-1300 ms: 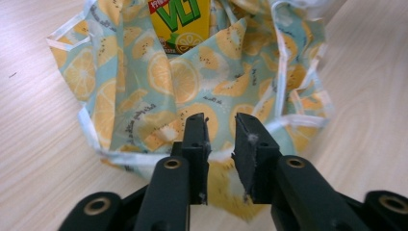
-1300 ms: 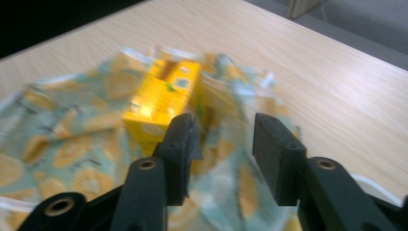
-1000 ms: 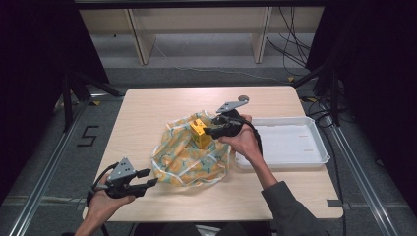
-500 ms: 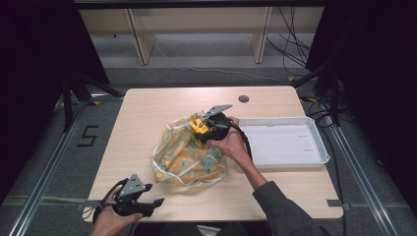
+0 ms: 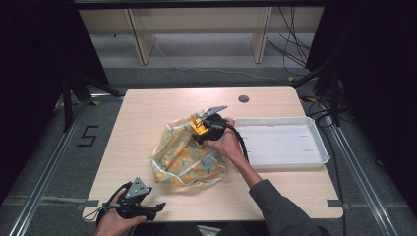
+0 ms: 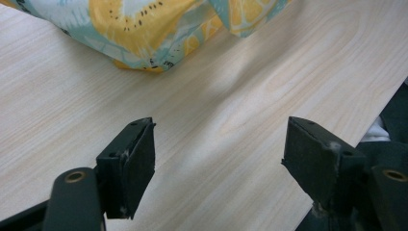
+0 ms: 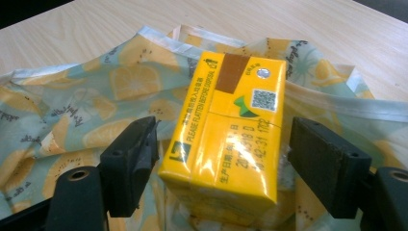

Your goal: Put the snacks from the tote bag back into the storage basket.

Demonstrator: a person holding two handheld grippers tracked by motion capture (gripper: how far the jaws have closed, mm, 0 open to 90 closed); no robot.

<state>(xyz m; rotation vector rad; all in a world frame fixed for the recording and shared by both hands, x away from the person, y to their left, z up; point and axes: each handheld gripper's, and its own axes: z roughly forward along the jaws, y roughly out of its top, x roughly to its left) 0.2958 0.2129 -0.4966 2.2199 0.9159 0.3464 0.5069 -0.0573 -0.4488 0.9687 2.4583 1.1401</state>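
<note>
A yellow drink carton (image 7: 226,130) is seen standing on a lemon-print bag (image 5: 187,155) at the middle of the wooden table (image 5: 147,108), framed by the right gripper (image 5: 206,129), whose jaws have just been opening and are now parted on either side of it, gaps visible at both pads. The left gripper (image 5: 142,209) is held at the table's near edge, short of the bag, its jaws likewise just opened, nothing between them. A white tray (image 5: 282,142) is set just right of the bag.
</note>
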